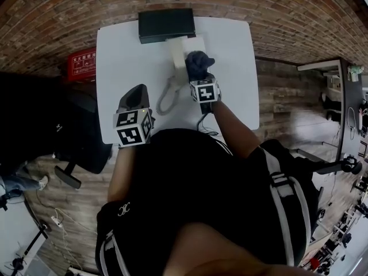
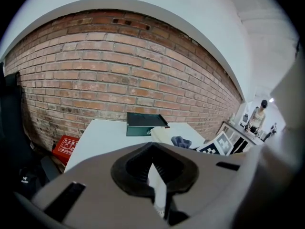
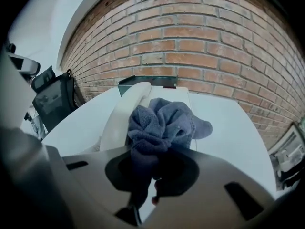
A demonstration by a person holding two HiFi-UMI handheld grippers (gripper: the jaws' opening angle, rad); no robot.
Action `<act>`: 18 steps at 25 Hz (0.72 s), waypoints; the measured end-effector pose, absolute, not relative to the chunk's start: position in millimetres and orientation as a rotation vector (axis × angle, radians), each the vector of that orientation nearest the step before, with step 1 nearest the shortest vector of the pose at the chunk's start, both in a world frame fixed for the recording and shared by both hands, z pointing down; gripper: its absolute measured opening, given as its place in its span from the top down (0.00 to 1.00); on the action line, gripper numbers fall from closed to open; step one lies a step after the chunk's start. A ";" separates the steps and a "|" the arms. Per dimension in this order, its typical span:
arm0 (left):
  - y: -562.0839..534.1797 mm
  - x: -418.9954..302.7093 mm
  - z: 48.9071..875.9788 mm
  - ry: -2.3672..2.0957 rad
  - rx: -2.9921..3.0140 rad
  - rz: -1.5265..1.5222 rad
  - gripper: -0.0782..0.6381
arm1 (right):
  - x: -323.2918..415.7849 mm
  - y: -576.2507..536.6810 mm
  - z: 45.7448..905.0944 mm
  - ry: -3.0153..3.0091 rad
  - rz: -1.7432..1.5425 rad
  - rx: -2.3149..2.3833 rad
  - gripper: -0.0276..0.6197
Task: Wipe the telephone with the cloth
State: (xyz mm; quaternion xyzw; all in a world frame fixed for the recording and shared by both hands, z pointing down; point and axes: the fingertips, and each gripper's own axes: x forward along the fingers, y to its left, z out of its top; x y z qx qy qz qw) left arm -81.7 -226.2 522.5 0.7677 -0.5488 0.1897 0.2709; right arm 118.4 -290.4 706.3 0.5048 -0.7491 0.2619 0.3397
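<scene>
A white telephone (image 1: 179, 52) stands at the far middle of the white table (image 1: 121, 50), its handset (image 3: 126, 116) lying along its left side and a coiled cord (image 1: 167, 96) trailing toward me. My right gripper (image 1: 200, 75) is shut on a bunched blue cloth (image 1: 197, 63), which rests on the telephone beside the handset. In the right gripper view the cloth (image 3: 162, 123) bulges out ahead of the jaws. My left gripper (image 1: 134, 95) hovers near the table's front left, apart from the telephone, jaws together and holding nothing. From the left gripper view the telephone (image 2: 164, 135) and cloth (image 2: 181, 140) lie ahead to the right.
A black box (image 1: 166, 24) sits at the table's far edge against the brick wall, just behind the telephone. A red box (image 1: 82, 62) lies on the floor left of the table. A black chair (image 1: 80, 142) stands at the near left.
</scene>
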 end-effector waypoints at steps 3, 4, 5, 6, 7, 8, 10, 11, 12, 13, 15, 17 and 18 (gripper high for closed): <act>-228.0 -78.9 523.7 -1.468 2.071 0.518 0.90 | 120.3 -291.9 703.5 -1.959 0.613 1.316 0.91; -228.8 -78.9 524.1 -1.467 2.070 0.518 0.90 | 120.7 -294.7 702.2 -1.959 0.588 1.322 0.91; -229.3 -79.1 524.5 -1.466 2.069 0.520 0.90 | 120.6 -299.4 701.3 -1.962 0.569 1.330 0.91; -229.6 -79.2 525.1 -1.465 2.068 0.523 0.90 | 120.3 -306.0 700.1 -1.968 0.556 1.337 0.91; -229.5 -79.2 525.9 -1.464 2.067 0.526 0.90 | 120.3 -314.1 698.4 -1.973 0.547 1.343 0.91; -229.1 -79.3 526.7 -1.464 2.066 0.529 0.90 | 121.1 -323.1 696.5 -1.974 0.543 1.348 0.91; -228.4 -80.1 528.1 -1.465 2.061 0.531 0.90 | 124.3 -340.8 693.4 -1.973 0.559 1.365 0.91; -228.4 -80.5 528.1 -1.467 2.057 0.531 0.90 | 126.1 -349.2 691.9 -1.976 0.577 1.377 0.91; -228.6 -80.7 527.8 -1.468 2.055 0.530 0.90 | 127.8 -357.6 690.3 -1.978 0.598 1.390 0.91; -228.9 -80.7 527.2 -1.469 2.054 0.529 0.90 | 129.9 -366.5 688.3 -1.974 0.617 1.408 0.91; -229.0 -80.3 525.9 -1.469 2.057 0.529 0.90 | 137.0 -388.6 682.6 -1.943 0.621 1.469 0.91; -228.0 -81.2 525.3 -1.469 2.059 0.533 0.90 | 143.6 -413.2 677.7 -1.908 0.613 1.526 0.91; -227.3 -82.0 525.3 -1.471 2.059 0.535 0.90 | 145.4 -424.0 675.0 -1.897 0.615 1.538 0.91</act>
